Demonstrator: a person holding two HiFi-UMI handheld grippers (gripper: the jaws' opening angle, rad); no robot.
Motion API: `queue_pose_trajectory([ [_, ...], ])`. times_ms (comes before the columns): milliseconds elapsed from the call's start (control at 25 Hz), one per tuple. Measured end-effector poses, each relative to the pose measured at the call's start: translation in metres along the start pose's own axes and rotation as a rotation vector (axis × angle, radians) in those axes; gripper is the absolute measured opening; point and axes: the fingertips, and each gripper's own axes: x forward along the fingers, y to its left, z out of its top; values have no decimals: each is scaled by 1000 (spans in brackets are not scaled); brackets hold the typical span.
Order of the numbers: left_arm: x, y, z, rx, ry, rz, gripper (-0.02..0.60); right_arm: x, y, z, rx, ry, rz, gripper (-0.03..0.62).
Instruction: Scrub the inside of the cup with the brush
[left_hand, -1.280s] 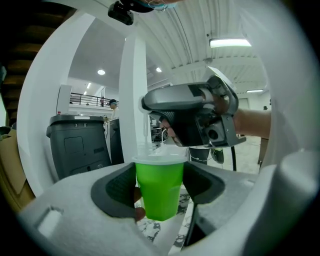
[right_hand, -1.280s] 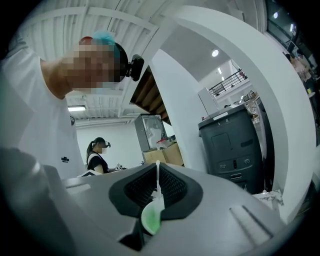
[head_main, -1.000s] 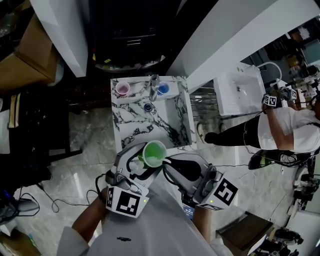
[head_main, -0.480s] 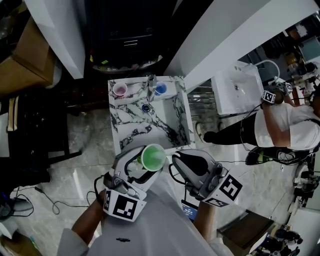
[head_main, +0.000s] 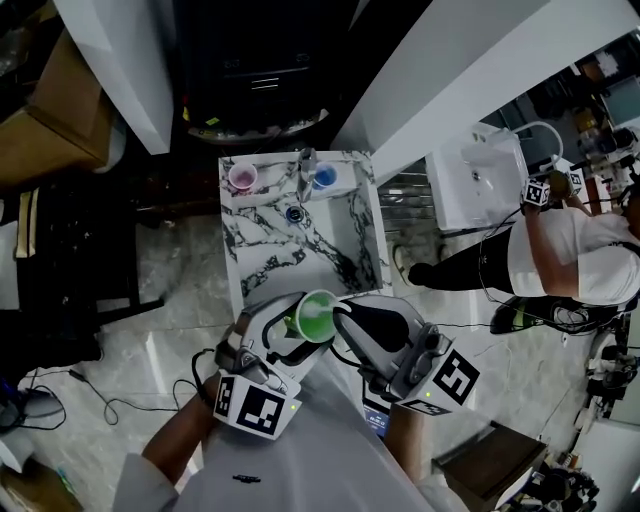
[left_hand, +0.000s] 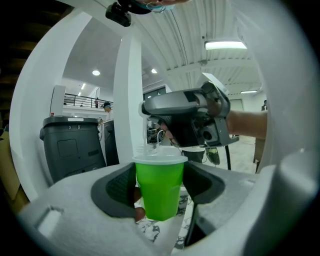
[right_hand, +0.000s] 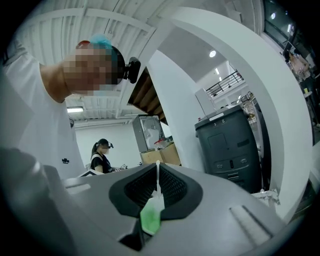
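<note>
Over the tabletop's (head_main: 262, 262) near edge, your left hand-held gripper (head_main: 288, 322) pinched the cup (head_main: 313, 316); your right hand-held gripper (head_main: 342, 318) clamped the brush (right_hand: 158, 186).

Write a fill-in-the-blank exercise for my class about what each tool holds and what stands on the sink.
The left tool is shut on a cup coloured ___. The right tool is shut on the thin handle of a ___. By the tap on the marble sink stand a pink cup and a ___ one.
Missing words: green; brush; blue.
</note>
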Motion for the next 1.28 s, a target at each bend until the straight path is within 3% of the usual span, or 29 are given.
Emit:
queue_pose_trajectory([
  [160, -1, 22, -3, -15, 6, 65, 299, 4, 17, -5, -16, 37, 61, 21],
  [360, -9, 40, 3, 6, -6, 108, 299, -6, 11, -7, -35, 74, 38, 23],
  [680, -13, 15, 14, 16, -34, 43, 299, -13, -7, -4, -106, 122, -54, 23],
  [880, -7, -3, 17, 21, -43, 4, 299, 3, 6, -4, -89, 76, -10, 23],
  [1080, -6, 7, 20, 15, -48, 34, 299, 11, 27, -14, -75, 114, 61, 21],
  [1280, -9, 15, 14, 10, -35, 58, 299, -3, 25, -19, -73, 148, 48, 23],
])
